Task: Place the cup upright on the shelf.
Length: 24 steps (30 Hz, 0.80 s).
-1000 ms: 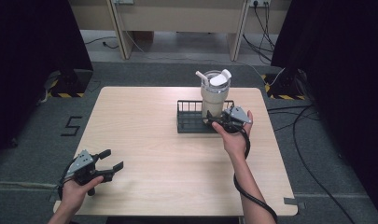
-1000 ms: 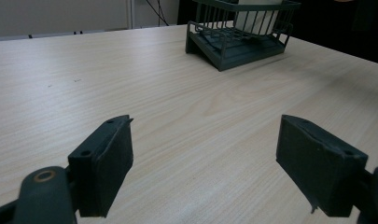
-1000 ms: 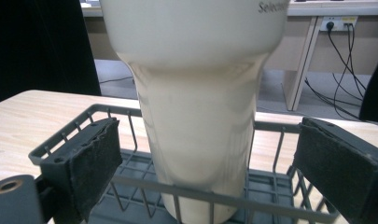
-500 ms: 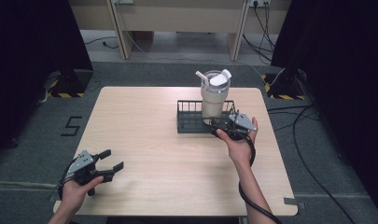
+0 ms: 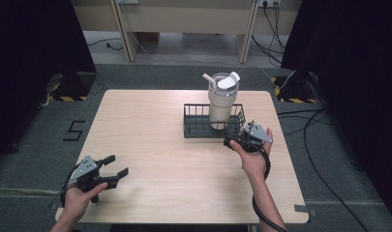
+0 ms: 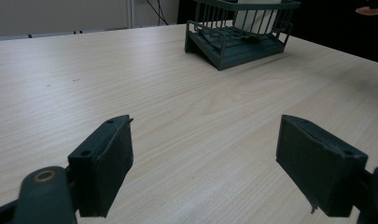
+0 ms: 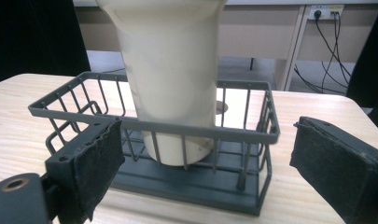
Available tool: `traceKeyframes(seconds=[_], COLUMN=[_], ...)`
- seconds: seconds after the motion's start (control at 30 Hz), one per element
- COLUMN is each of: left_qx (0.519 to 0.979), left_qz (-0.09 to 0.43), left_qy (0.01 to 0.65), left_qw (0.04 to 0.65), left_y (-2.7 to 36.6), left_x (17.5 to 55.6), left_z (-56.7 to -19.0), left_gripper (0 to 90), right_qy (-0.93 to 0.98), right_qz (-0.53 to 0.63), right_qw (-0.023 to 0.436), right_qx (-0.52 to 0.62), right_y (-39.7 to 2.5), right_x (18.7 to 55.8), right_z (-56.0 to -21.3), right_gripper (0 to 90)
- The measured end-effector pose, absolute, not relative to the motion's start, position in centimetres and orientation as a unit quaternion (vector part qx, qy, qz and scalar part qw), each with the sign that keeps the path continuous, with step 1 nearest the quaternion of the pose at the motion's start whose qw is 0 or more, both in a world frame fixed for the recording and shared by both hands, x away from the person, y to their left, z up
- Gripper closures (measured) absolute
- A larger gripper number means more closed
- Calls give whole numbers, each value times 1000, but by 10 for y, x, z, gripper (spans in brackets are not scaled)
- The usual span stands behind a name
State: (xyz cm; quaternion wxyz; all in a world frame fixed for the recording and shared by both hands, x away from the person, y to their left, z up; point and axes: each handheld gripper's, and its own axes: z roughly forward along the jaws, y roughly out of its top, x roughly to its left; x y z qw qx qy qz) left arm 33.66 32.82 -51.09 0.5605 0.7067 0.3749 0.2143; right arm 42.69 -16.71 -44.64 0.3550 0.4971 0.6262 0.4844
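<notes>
Right of centre in the high view, the right gripper (image 5: 239,140) sits just in front of the wire basket (image 5: 193,129), no longer up against the cream tumbler (image 5: 221,108) as it was a second ago; over that second the hand has drawn back toward the lower edge of the frame. In the right gripper view its jaws stand spread wide with nothing between them, the basket's near rail (image 7: 177,127) and the tumbler's tapered base (image 7: 175,84) both beyond the pads. That reads as a release: the tumbler appears to have been set down and let go, so the placing step looks finished and the hand is clearing away. The basket is a dark, open wire rack in the upper right part of the table (image 5: 150,121), and the tumbler stands upright inside it, toward its right half, with a lid, a straw and a flip cap at the top; nothing else can be seen in the basket. At the lower left of the high view the left gripper (image 5: 115,166) rests near the table's front edge, well apart from the basket, much where it was before. The left gripper view shows its jaws parted over bare wood, with the basket (image 6: 240,37) far off at the upper right of that frame.
</notes>
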Motion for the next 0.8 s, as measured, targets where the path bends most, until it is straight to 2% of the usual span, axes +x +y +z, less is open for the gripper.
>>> traceKeyframes(seconds=[0.8], left_qx=[707], left_qz=[214], left_qy=[376], left_qw=[560], left_y=[328], left_x=[337], left_z=[-511], left_gripper=[181], right_qy=[622], right_qz=[472], right_qw=[357], right_qx=[513], right_y=[-185], right_x=[400], right_z=[-461], right_gripper=[101])
